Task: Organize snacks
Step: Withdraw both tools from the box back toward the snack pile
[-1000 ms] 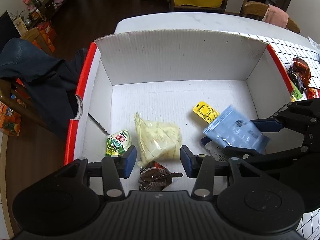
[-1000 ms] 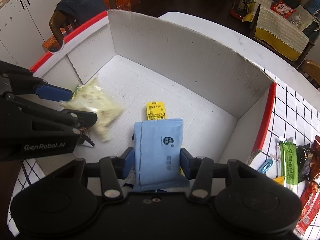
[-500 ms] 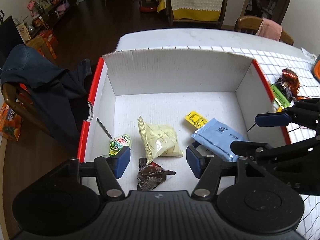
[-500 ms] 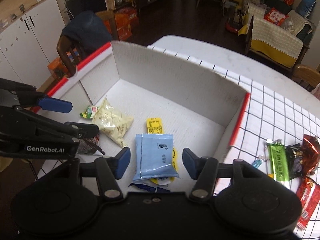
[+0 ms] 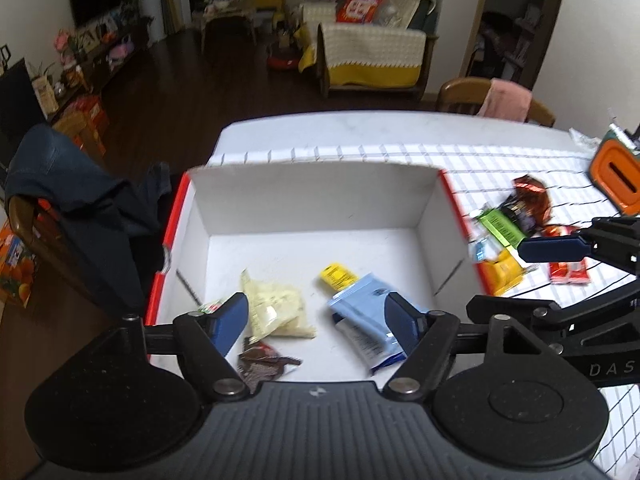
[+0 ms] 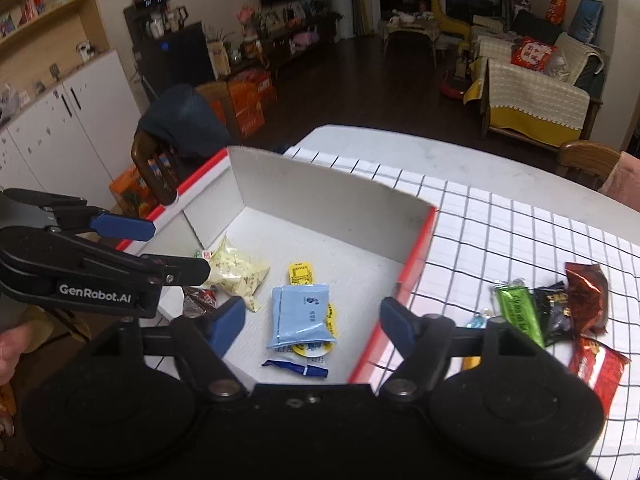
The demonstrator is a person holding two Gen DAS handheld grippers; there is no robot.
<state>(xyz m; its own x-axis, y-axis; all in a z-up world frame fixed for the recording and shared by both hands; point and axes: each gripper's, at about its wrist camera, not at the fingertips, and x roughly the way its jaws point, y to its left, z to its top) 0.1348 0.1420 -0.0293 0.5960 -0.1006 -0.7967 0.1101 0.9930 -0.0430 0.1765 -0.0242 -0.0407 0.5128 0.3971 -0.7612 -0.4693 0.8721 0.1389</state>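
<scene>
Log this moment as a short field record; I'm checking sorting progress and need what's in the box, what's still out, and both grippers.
container: white cardboard box with red edges, on a checked tablecloth
in box: pale yellow bag, light blue packet, yellow packet, dark brown wrapper, small green-label packet
still outside: green bar, black packet, red-brown packets, right of the box
left gripper: jaws opening, nothing between them, above the box
right gripper: jaws opening, nothing gripped, above the light blue packet
</scene>
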